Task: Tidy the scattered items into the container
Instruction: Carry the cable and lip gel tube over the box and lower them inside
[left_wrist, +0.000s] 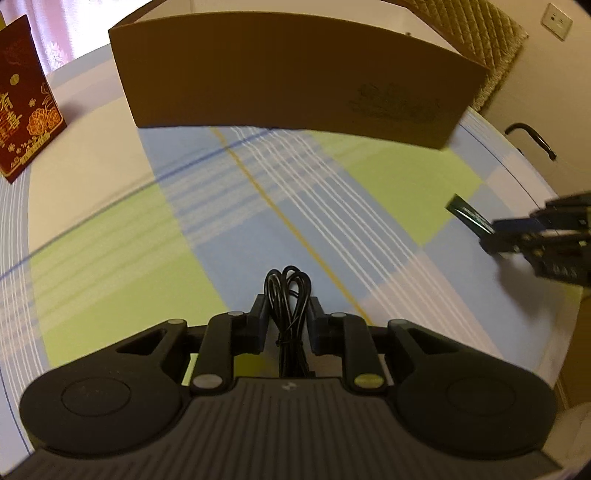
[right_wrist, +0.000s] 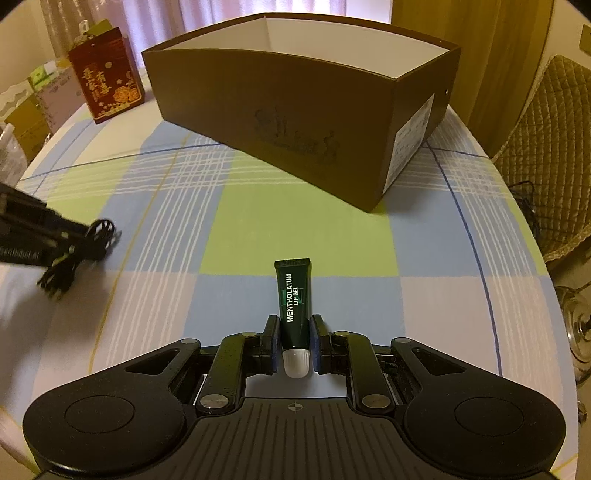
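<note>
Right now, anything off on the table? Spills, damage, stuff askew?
Nothing stands out. The left tool holds a bundled black cable, the right tool a green lip gel tube. The brown box sits upright and open on the checked cloth. No spills or damage visible.

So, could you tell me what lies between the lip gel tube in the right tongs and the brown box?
Nothing: in the right wrist view only bare checked tablecloth stretches from the lip gel tube, held in the right tongs, to the brown box.
</note>
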